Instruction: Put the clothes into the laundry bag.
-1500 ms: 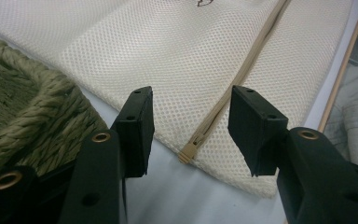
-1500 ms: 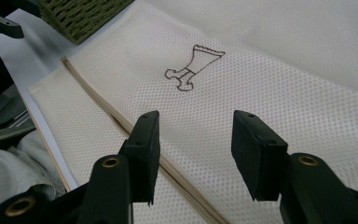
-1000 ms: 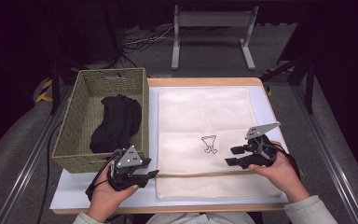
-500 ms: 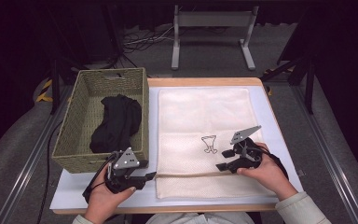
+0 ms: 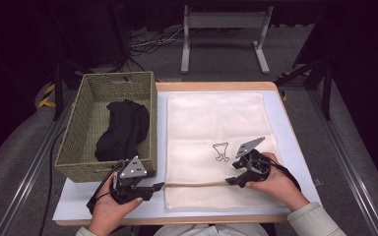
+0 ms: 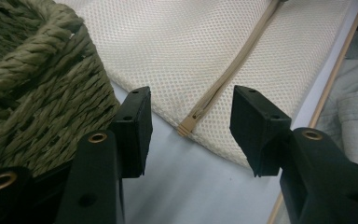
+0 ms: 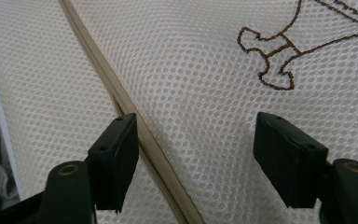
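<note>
High view: cream mesh laundry bag flat beside woven olive basket; left gripper at bag's near-left corner, right gripper over its tan zipper.

Left gripper view: spread wide, zipper end between, untouched.

Right gripper view: just been opening, zipper unpinched beside one jaw.

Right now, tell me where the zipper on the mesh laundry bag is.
In the high view the tan zipper runs across the near part of the mesh laundry bag, from beside the left gripper to the open right gripper, just right of the wicker basket.
</note>
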